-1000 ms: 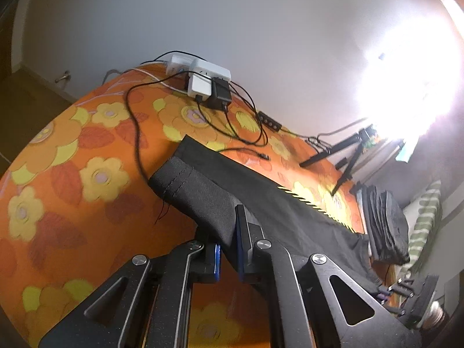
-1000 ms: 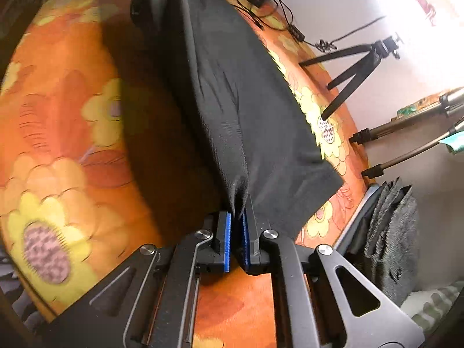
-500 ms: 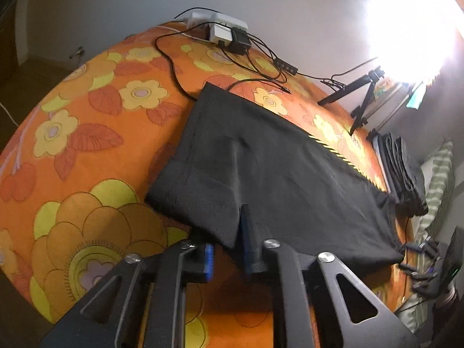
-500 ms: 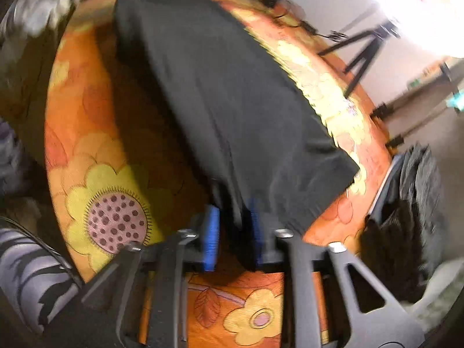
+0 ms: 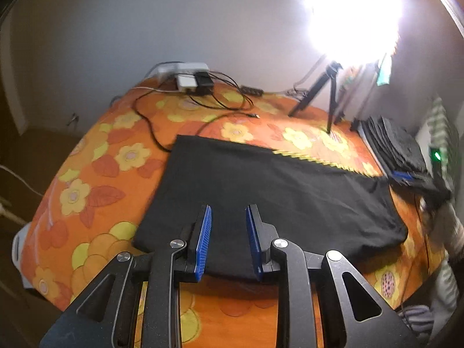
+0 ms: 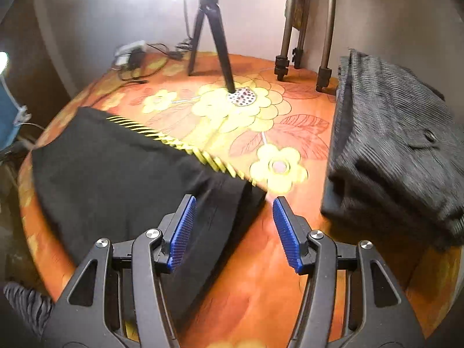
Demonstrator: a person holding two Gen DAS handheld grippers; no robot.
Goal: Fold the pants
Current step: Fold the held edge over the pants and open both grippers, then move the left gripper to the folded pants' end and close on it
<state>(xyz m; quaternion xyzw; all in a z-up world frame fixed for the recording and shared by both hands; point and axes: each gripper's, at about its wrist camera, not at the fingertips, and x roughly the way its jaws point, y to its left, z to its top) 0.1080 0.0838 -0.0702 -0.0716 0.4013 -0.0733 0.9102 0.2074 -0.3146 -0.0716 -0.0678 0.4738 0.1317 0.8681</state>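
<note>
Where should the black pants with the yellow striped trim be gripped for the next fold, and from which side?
Probably at the near hem of the black pants with the yellow striped trim, one corner per gripper, coming in low from the near table side. They lie flat on the orange floral tablecloth, so only that edge offers a pinchable lip. The left gripper and right gripper are opening, pads off the cloth.

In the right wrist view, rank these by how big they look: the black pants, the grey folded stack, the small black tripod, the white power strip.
1. black pants
2. grey folded stack, nearly as big; it sits closer, so this is unsure
3. small black tripod
4. white power strip, far back and blurred
</note>
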